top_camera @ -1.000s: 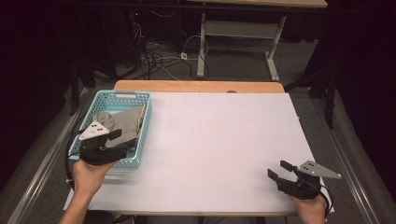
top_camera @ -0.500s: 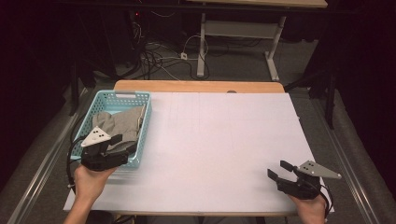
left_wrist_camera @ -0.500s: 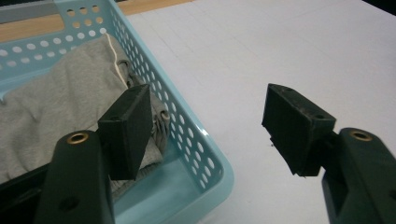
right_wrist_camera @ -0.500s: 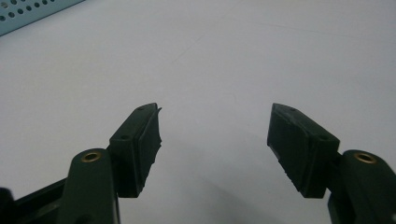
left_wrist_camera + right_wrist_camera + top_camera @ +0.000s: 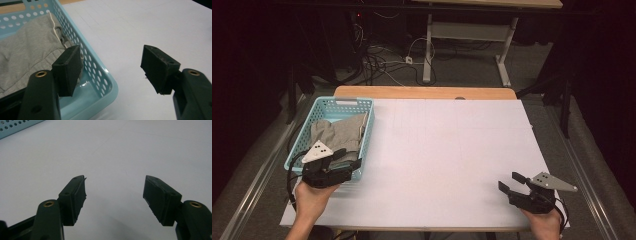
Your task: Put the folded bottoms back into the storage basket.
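Left gripper (image 5: pixel 343 159) sat at the near corner of the blue basket (image 5: pixel 368 131), jaws spread and gripping nothing. In the left gripper view one pad (image 5: pixel 68 70) hung inside the basket wall (image 5: pixel 96 75) and the other over the white table cover (image 5: pixel 140 27), so the rim ran between them. I judged this a stance for reaching in, not a hold on the basket.

The grey garment (image 5: pixel 339 134) lay crumpled inside the basket, against its right wall, drawstring (image 5: pixel 55 27) showing near the rim. It was near my pad; whether it touched, I couldn't tell.

Right gripper (image 5: pixel 511 182) rested low at the near right of the table cover (image 5: pixel 452 150), well apart from the basket, jaws also spread and empty. Parked there, I judged, to leave the middle free for laying the garment out.
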The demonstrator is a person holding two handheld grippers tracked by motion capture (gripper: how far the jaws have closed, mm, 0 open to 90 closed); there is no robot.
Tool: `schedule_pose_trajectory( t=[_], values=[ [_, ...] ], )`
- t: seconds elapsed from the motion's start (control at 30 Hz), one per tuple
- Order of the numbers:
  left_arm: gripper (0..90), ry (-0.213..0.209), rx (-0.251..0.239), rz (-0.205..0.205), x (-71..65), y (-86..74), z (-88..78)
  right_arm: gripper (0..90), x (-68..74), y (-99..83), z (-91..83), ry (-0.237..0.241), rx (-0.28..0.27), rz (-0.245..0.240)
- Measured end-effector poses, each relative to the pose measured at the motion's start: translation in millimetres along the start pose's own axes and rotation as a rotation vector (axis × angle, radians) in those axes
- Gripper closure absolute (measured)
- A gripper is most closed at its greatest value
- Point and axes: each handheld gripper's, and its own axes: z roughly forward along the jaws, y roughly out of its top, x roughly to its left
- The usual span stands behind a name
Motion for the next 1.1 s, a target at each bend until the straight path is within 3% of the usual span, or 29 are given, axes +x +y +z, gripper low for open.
schedule_pose_trajectory(
  t=[1.1],
  values=[
    [30.7,-0.009,-0.007,-0.029,-0.9,-27.3,5.1,35.0,0.5,0.1,0.3,0.0,0.0,-0.004]
  ],
)
